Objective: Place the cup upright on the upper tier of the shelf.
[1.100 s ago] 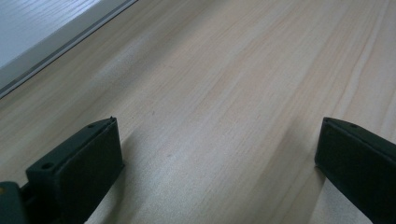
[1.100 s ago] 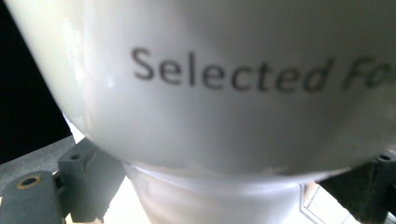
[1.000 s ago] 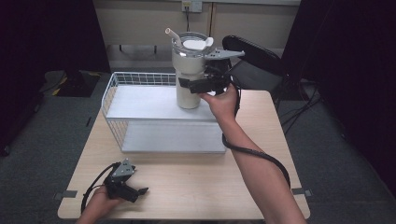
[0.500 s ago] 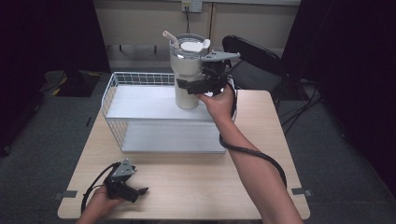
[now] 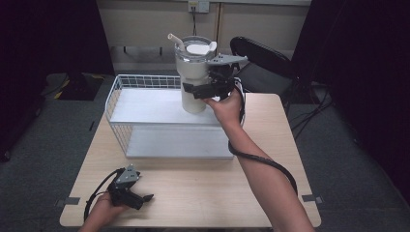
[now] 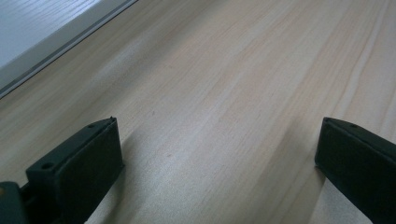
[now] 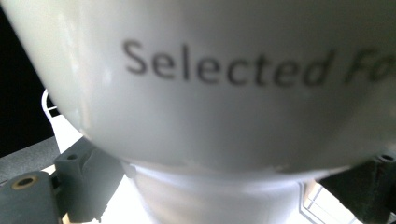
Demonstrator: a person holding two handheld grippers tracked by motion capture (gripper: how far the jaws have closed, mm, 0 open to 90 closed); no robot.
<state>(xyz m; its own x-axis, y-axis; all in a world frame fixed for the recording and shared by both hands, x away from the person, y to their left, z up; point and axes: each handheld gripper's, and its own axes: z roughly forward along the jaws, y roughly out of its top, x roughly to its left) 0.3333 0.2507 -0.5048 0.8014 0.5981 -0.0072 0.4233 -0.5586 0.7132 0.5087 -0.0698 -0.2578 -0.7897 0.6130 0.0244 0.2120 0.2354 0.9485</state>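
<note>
A tall white tumbler (image 5: 193,72) with a clear lid and a straw stands upright over the right back part of a white wire rack (image 5: 145,79). My right gripper (image 5: 196,91) is shut on the tumbler's narrower lower body. Whether its base rests on the rack's upper shelf I cannot tell. In the right gripper view the tumbler (image 7: 210,93) with its grey lettering looms close, and the right gripper (image 7: 219,186) has a jaw on each side of the stem. My left gripper (image 5: 142,198) lies on the table (image 5: 203,188) at the front left, open. The left gripper (image 6: 219,158) has bare wood between its jaws.
The rack has two white shelves and takes up the back left half of the table. A black chair (image 5: 261,58) stands behind the table's back right corner. The right gripper's cable (image 5: 261,162) loops under the forearm.
The right gripper has carried the tumbler slightly to the left over the rack. The left gripper has stayed where it was.
</note>
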